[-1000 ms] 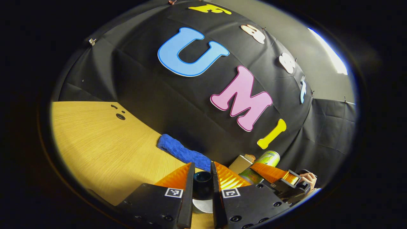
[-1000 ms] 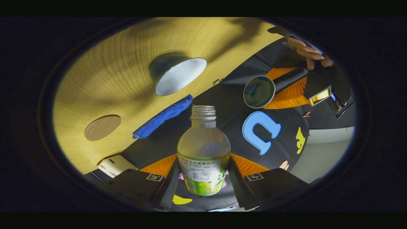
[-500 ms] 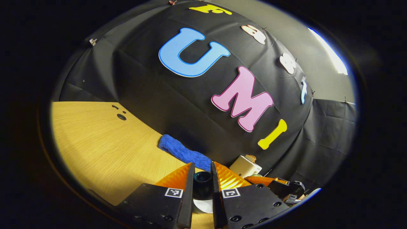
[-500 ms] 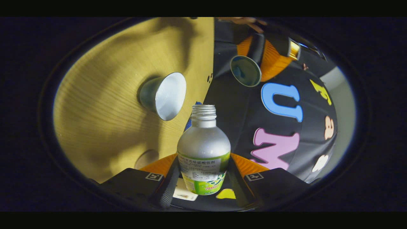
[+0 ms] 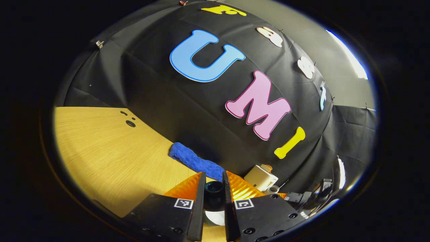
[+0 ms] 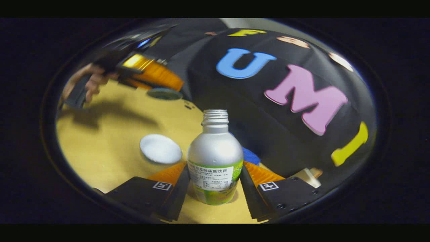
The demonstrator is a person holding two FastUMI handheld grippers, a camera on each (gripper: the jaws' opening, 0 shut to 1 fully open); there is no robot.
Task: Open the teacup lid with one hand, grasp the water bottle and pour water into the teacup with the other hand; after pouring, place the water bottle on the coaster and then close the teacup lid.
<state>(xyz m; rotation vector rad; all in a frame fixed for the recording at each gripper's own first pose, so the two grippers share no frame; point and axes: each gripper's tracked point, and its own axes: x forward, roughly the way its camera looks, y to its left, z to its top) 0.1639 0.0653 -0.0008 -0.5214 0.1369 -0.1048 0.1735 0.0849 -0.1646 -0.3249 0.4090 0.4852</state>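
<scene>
In the right gripper view, the right gripper (image 6: 215, 186) is clamped on the silver metal water bottle with a green and white label (image 6: 215, 158); both fingers press on the label part, one at each side. The bottle stands upright, its threaded neck is open with no cap, and its bottom looks very near or on the light wooden table (image 6: 100, 151); I cannot tell if it touches. I cannot tell either if the coaster is under it. To the left of the bottle, apart from it, the round teacup with white inside (image 6: 160, 153) stands open on the table. Farther back at the upper left, the left gripper (image 6: 164, 88), held by a person's hand (image 6: 92, 82), keeps the round dark teacup lid (image 6: 164, 93) up above the table, well apart from the teacup. In the left gripper view, the fingers are closed on the dark knob of the lid between them, and the white inside of the teacup (image 5: 215, 217) shows just below. A rolled blue towel (image 5: 195, 161) lies on the table at the foot of the black cloth wall, and a small cream-coloured box (image 5: 260, 177) stands to its right.
</scene>
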